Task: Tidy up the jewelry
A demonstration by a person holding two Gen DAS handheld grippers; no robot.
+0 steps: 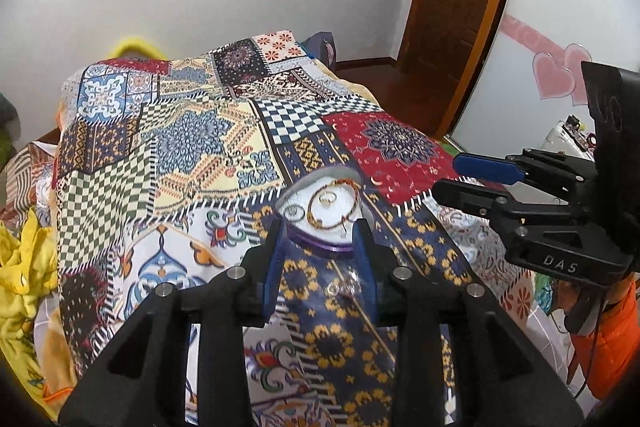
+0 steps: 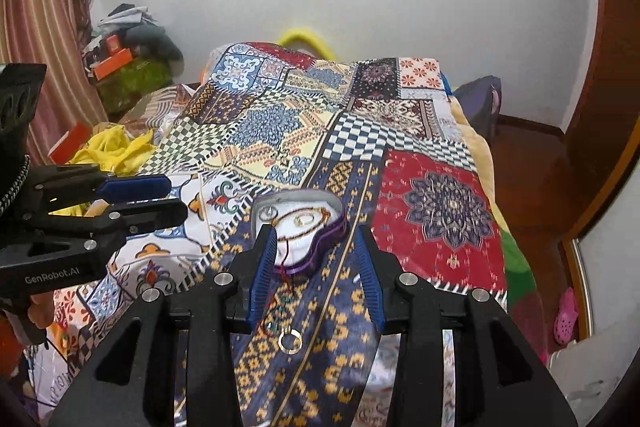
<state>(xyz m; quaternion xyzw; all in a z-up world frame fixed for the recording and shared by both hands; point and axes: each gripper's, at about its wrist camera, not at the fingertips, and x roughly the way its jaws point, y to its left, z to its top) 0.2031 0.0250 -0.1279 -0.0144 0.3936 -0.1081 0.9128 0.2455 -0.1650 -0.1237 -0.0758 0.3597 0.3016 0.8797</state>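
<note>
Patchwork bedspread point(image 1: 192, 131) covering a bed, seen from the left wrist: heart-shaped jewellery box point(image 1: 324, 215) with purple wall and white lining sits on a navy-and-gold strip, just beyond the left gripper point(image 1: 322, 263), whose jaws stand spread with nothing between the blue pads. Box holds a beaded bracelet point(image 1: 340, 215), a small ring point(image 1: 327, 199) and a silver ring point(image 1: 295, 211). Clear ring point(image 1: 340, 287) lies on the cloth between the jaws, untouched. Right gripper point(image 1: 452, 175) hangs at the right, jaws parted, empty. Right wrist view: same box point(image 2: 320, 251) ahead of the right gripper point(image 2: 316, 255), jaws spread, gripping nothing. Red thread point(image 2: 285, 263) trails over the box's near edge. Gold ring point(image 2: 291, 341) lies on the cloth nearer the camera. Left gripper point(image 2: 176, 199) at the left, jaws apart. Yellow garment point(image 2: 112, 147) beside the bed.
</note>
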